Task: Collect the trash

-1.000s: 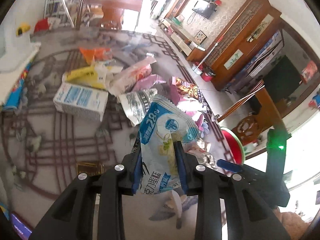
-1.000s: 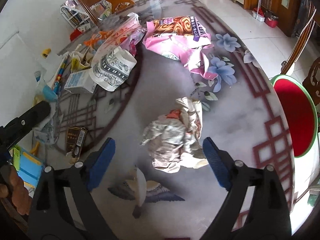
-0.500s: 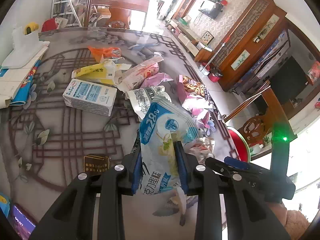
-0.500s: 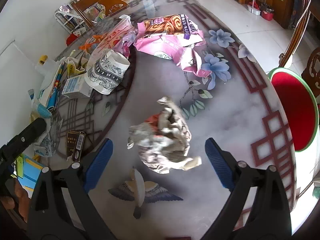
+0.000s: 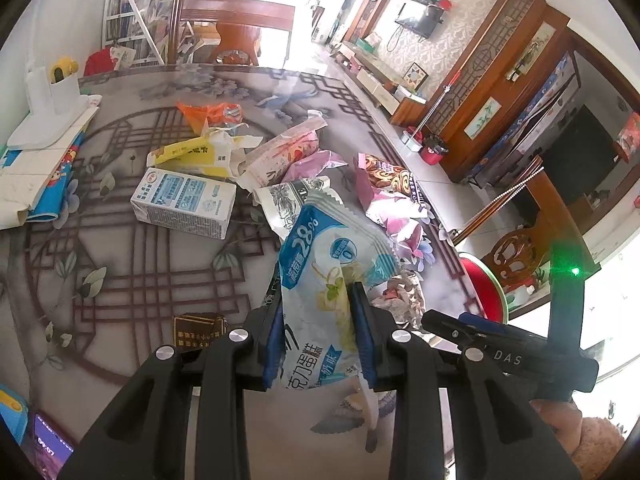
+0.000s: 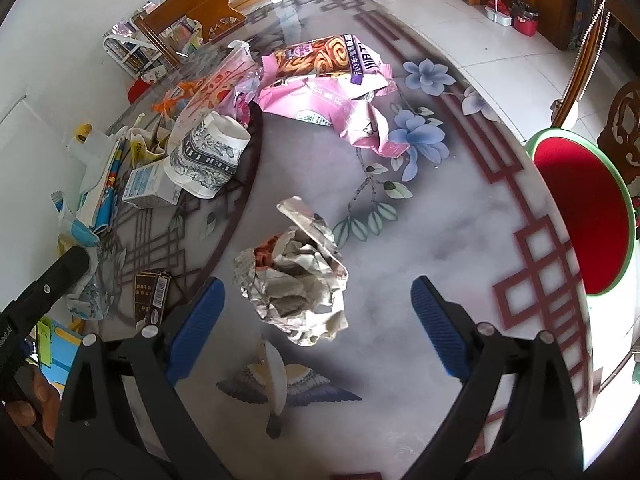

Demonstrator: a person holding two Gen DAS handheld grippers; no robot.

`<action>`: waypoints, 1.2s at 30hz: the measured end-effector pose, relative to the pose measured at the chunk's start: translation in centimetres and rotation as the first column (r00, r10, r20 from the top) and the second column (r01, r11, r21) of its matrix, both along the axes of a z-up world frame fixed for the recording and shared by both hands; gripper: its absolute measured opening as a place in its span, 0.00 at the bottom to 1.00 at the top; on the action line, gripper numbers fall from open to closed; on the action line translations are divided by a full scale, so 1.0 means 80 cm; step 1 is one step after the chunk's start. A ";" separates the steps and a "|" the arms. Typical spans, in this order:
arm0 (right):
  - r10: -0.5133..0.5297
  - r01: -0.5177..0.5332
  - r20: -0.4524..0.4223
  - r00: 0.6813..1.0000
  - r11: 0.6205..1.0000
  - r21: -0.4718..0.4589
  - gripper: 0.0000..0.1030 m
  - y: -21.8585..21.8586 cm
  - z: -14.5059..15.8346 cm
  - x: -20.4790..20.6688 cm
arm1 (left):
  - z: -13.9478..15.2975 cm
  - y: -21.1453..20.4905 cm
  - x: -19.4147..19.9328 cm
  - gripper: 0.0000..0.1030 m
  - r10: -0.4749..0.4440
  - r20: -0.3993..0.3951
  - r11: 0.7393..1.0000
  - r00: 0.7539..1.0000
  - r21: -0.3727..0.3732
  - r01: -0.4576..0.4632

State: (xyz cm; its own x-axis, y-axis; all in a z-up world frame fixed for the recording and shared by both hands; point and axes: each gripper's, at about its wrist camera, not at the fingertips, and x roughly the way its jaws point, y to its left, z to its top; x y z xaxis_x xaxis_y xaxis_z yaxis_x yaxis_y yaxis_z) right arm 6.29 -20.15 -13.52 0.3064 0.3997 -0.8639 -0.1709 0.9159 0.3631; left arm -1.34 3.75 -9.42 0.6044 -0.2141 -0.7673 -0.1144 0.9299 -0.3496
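My left gripper (image 5: 320, 332) pinches the blue-white wrapper (image 5: 328, 264); I centre the wide-open right gripper (image 6: 316, 324) over the crumpled foil (image 6: 296, 276), probably touching nothing yet.

Wooden chair (image 5: 236, 24), wall television (image 5: 420, 20)

Round patterned table (image 6: 460, 248) carries crumpled foil wrapper (image 6: 296, 280), milk carton (image 5: 184, 204), snack bags (image 6: 332, 92).
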 end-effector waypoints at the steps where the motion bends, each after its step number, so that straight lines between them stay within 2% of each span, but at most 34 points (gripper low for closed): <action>1: 0.001 -0.001 0.001 1.000 1.000 0.000 0.90 0.001 0.001 0.000 | 0.000 0.000 0.000 0.28 0.001 0.000 1.000 1.000 0.000 -0.001; 25: 0.035 -0.035 -0.002 0.999 0.999 -0.006 0.90 0.015 0.000 0.005 | 0.010 -0.004 0.015 0.28 0.002 0.031 1.000 1.000 0.015 -0.002; 30: 0.032 -0.032 -0.017 0.999 0.999 -0.013 0.90 0.022 -0.002 0.013 | 0.018 -0.003 0.025 0.28 0.012 0.053 1.000 0.999 0.010 -0.012; 36: 0.056 -0.057 -0.017 0.998 0.998 -0.021 0.90 0.033 0.003 0.022 | 0.038 -0.003 0.030 0.28 0.019 0.092 0.999 0.996 0.041 -0.023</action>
